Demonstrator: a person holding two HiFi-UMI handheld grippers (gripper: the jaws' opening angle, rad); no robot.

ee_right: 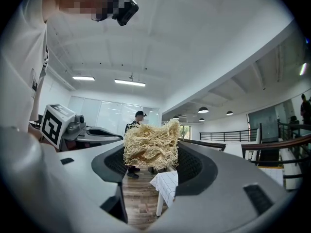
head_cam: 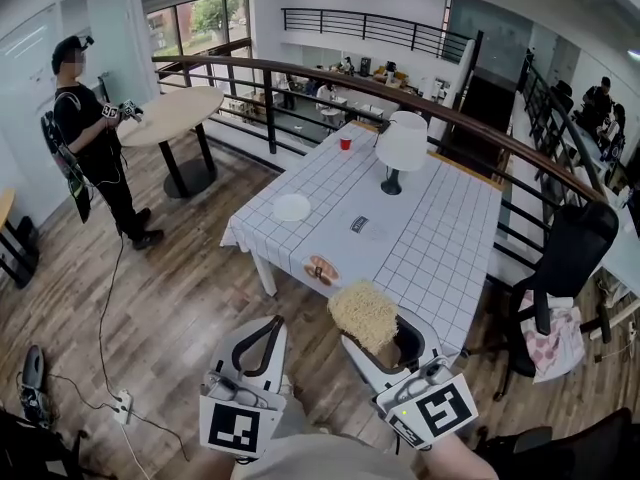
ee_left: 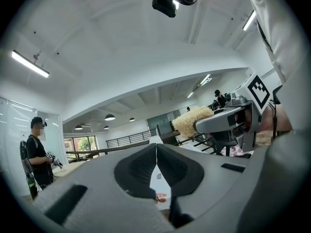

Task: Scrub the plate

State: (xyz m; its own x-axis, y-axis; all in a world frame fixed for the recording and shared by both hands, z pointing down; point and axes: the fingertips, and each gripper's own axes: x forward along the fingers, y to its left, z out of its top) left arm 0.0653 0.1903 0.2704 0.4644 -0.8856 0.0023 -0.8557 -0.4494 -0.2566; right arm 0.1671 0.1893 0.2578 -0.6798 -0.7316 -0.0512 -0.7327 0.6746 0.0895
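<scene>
Plate [head_cam: 292,207] first: it lies bare on the checked cloth of the table [head_cam: 440,268], close to the left edge and about midway along it. It is well apart from both our tools, so we judge that no scrubbing has begun. Nearest us, our left gripper [head_cam: 268,330] has its jaws pressed together on nothing; we read it as idle, free to steady the dish later. Beside it, our right gripper [head_cam: 385,340] is clamped on a straw-coloured fibrous scrubber [head_cam: 362,310]. The scrubber sticks out past the jaw tips, we think so that fibres rather than jaws meet the surface. Both tools hang over the floor, short of the table's near corner. By that corner lies a small dish [head_cam: 321,270] with something orange-brown in it. Farther in we see a dark card [head_cam: 359,224] near the middle, then a white lamp [head_cam: 402,146] and a red cup [head_cam: 345,143] by the far edge. Beyond, a person [head_cam: 92,133] stands at a round table [head_cam: 175,115].
</scene>
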